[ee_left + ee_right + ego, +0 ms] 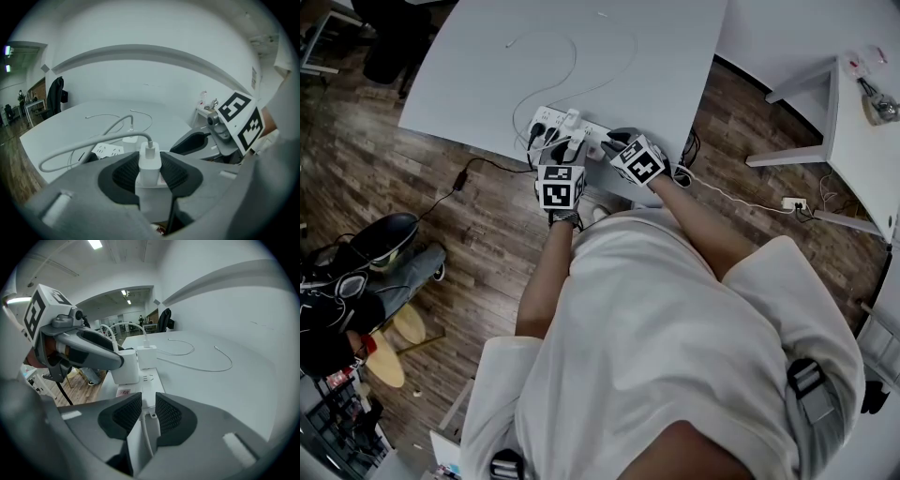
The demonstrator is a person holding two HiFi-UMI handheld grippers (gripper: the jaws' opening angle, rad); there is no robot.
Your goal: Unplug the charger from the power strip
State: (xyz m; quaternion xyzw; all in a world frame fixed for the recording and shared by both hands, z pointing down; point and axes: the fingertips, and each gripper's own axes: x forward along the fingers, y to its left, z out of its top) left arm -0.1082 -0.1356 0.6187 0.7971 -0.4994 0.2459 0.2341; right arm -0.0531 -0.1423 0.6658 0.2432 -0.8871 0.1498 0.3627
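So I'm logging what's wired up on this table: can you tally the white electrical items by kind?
Chargers, both plugged in: 2
Cables: 2
Power strip: 1
Total: 5

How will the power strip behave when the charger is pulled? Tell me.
The power strip looks slim and light, so it may lift with the charger the left tool grips. On the smooth table it could slide. Being rigid, it should move as one piece.
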